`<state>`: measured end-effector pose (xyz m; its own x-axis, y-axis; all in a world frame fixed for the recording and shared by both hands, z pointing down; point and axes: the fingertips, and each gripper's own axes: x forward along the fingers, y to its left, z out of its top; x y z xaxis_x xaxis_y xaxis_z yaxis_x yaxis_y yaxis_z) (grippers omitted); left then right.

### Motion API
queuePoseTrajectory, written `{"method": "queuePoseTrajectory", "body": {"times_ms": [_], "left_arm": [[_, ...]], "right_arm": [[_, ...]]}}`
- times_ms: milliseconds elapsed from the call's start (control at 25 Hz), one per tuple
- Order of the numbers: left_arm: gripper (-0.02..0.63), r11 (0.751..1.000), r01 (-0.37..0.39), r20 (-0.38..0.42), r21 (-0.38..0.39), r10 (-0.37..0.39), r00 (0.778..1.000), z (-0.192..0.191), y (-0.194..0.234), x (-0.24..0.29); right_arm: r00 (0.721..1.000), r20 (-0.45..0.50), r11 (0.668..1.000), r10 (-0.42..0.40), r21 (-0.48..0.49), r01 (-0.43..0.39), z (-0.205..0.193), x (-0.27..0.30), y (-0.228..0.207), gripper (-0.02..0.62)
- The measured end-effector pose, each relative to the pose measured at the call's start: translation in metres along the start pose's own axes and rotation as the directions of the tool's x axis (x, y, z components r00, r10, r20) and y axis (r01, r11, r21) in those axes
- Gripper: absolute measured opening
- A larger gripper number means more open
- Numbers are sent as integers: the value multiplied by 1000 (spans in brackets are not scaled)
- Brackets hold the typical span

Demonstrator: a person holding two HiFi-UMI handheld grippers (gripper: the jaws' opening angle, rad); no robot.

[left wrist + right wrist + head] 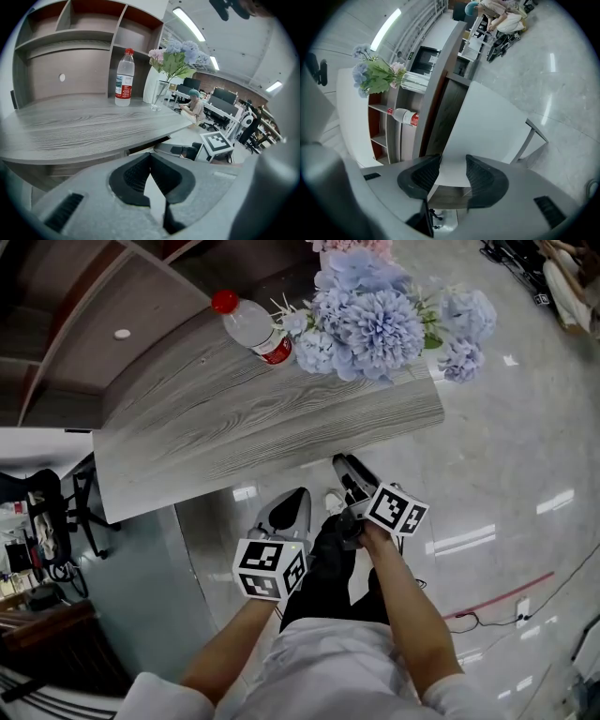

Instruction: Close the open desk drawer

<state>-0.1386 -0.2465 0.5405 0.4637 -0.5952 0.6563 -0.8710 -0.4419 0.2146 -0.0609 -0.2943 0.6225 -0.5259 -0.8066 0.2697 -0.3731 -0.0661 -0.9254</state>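
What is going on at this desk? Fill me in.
A person stands at a grey wood-grain desk with a pair of tongs in each hand. The left tongs are shut and empty. The right tongs are open and empty. Both are held just off the desk's near edge. A water bottle and blue flowers sit on top. Nothing is gripped or pushed at this moment.

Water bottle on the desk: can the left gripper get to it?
Probably yes: the water bottle stands upright on the bare desk top, with nothing between it and the left gripper. Its jaws are shut, so they would need opening first.
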Motion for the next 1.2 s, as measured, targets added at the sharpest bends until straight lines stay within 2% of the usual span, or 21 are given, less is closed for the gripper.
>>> {"method": "queuePoseTrajectory", "body": {"times_ms": [120,400,880,1040,1200], "left_arm": [[3,1000,4,-3,-1,-4,1000,3,6,3],[3,1000,11,-1,2,-11,1000,9,14,9],[3,1000,-25,18,-14,25,1000,15,17,5],[3,999,-29,30,-16,29,999,15,2,-2],[3,999,-36,53,-20,37,998,16,-20,-9]], "right_arm": [[1000,4,999,5,-35,-5,4,6,2,158],[999,-42,980,20,-198,-28,11,25,8,169],[997,-76,953,6,-300,-29,14,21,7,170],[995,-103,931,-15,-365,-24,11,1,14,163],[993,-112,887,-41,-462,-16,15,-27,26,135]]}}
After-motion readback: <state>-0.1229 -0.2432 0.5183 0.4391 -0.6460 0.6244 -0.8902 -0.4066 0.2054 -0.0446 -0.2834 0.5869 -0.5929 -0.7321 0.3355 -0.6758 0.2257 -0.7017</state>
